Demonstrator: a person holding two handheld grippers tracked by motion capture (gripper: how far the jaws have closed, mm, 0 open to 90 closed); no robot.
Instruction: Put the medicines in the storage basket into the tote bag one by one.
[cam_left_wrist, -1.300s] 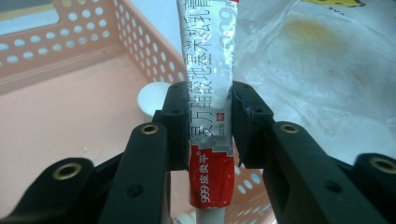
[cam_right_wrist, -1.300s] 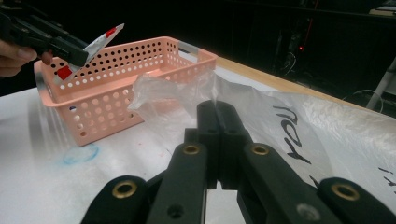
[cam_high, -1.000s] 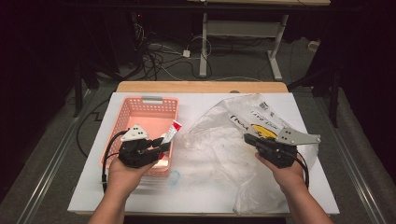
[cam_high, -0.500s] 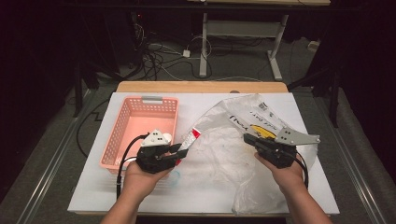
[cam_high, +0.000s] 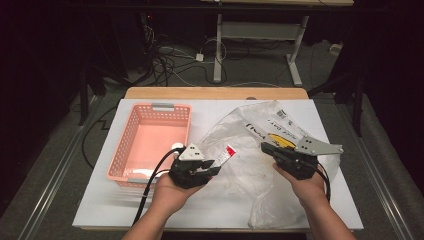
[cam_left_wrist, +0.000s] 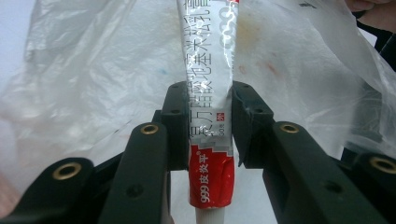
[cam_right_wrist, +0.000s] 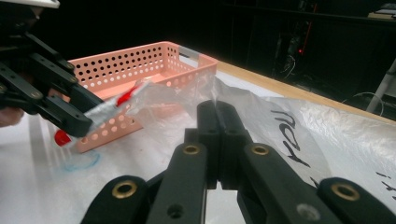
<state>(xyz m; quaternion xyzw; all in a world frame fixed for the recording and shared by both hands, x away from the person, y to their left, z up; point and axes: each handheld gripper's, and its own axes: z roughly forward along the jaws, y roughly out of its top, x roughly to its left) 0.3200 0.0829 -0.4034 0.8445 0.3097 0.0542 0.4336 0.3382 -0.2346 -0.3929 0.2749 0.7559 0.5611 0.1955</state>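
A silver and red ointment tube (cam_high: 223, 154) with printed writing sticks out of my left gripper (cam_high: 212, 167), which is shut on it just right of the pink basket (cam_high: 150, 107). In the left gripper view the pads press both sides of the tube (cam_left_wrist: 210, 84), red cap end toward the camera, with the clear plastic bag (cam_left_wrist: 93, 70) behind it. My right gripper (cam_high: 265, 149) rests on the crumpled bag (cam_high: 250, 182). In the right gripper view its jaws (cam_right_wrist: 217, 109) are shut on a raised fold of the bag (cam_right_wrist: 280, 126). The tube (cam_right_wrist: 107, 108) points at the bag's mouth.
The perforated pink basket (cam_right_wrist: 154, 60) stands on the white tabletop (cam_high: 100, 200) at the left. A faint blue mark (cam_right_wrist: 79, 163) lies on the table by the basket. Beyond the wooden far edge (cam_high: 215, 92) are floor cables and desk legs.
My left gripper has carried the tube rightward from above the basket to the bag's left edge. The right gripper and bag have stayed still.
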